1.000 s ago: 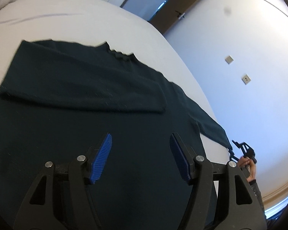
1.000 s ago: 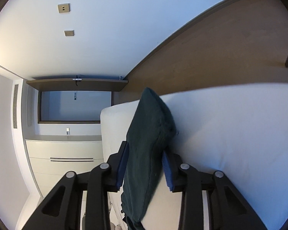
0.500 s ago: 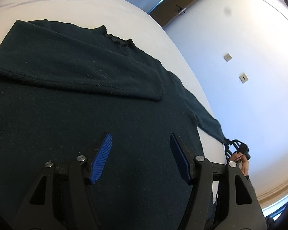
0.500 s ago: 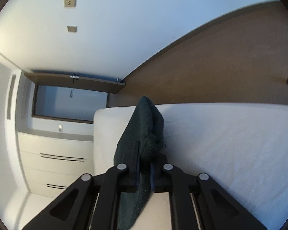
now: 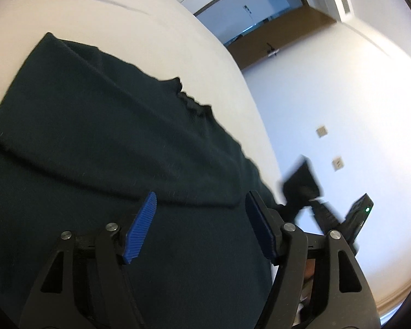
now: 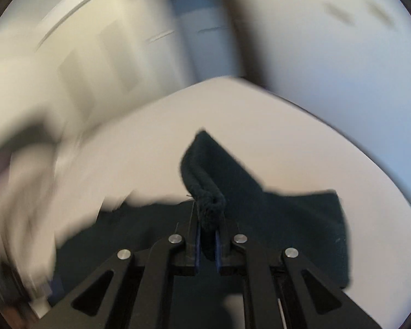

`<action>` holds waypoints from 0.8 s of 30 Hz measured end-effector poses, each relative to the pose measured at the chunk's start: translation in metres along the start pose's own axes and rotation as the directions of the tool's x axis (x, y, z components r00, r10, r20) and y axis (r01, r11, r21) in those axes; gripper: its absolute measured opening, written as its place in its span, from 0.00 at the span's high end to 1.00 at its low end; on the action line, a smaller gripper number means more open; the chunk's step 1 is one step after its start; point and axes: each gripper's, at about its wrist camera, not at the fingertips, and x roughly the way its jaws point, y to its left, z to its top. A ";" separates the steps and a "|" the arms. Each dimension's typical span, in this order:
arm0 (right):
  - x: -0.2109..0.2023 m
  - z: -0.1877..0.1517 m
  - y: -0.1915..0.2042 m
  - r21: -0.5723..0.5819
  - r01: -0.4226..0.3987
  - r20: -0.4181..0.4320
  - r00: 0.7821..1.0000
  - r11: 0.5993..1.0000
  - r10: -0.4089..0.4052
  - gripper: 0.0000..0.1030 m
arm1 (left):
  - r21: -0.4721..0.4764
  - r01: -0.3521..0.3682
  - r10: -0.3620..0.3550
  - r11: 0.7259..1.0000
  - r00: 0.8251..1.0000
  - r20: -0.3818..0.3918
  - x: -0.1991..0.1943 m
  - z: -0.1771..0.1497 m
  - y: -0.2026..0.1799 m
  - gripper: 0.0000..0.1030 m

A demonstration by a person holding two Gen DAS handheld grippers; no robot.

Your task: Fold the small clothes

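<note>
A dark green knit sweater (image 5: pixel 101 148) lies spread on a white bed (image 5: pixel 101 22), one sleeve folded across its chest. My left gripper (image 5: pixel 200 224) is open and empty, low over the sweater's body. My right gripper (image 6: pixel 207 235) is shut on the cuff of the other sleeve (image 6: pixel 205 192) and holds it lifted above the sweater. It also shows in the left wrist view (image 5: pixel 309 192), blurred, at the sweater's right edge. The right wrist view is motion blurred.
The bed's edge (image 5: pixel 260 115) runs close to a white wall with two sockets (image 5: pixel 337 163). A doorway (image 5: pixel 254 19) and wooden panel stand beyond the bed. Pale cabinets (image 6: pixel 96 68) show blurred in the right wrist view.
My right gripper closed on the sleeve cuff, then swung it in over the sweater toward my left gripper. My left gripper stayed open and shifted a little over the sweater.
</note>
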 end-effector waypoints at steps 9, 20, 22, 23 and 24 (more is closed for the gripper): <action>0.074 -0.076 0.134 -0.374 -0.027 -0.143 0.989 0.927 -0.029 0.92 | -0.125 0.102 -0.118 0.987 0.984 -0.130 0.052 0.024 0.010 0.32; 0.070 -0.082 0.141 -0.448 0.001 -0.112 0.992 0.894 -0.057 0.91 | -0.106 0.093 -0.120 0.990 0.951 -0.286 0.111 0.049 -0.015 0.32; 0.070 -0.082 0.141 -0.447 0.000 -0.113 0.992 0.894 -0.056 0.91 | -0.087 0.084 -0.106 0.993 0.949 -0.296 0.117 0.050 -0.021 0.32; 0.069 -0.082 0.141 -0.447 -0.001 -0.113 0.992 0.894 -0.056 0.91 | -0.084 0.085 -0.106 0.993 0.950 -0.294 0.119 0.051 -0.021 0.32; 0.069 -0.082 0.141 -0.448 -0.001 -0.113 0.992 0.894 -0.055 0.91 | -0.083 0.080 -0.101 0.993 0.951 -0.293 0.121 0.053 -0.022 0.33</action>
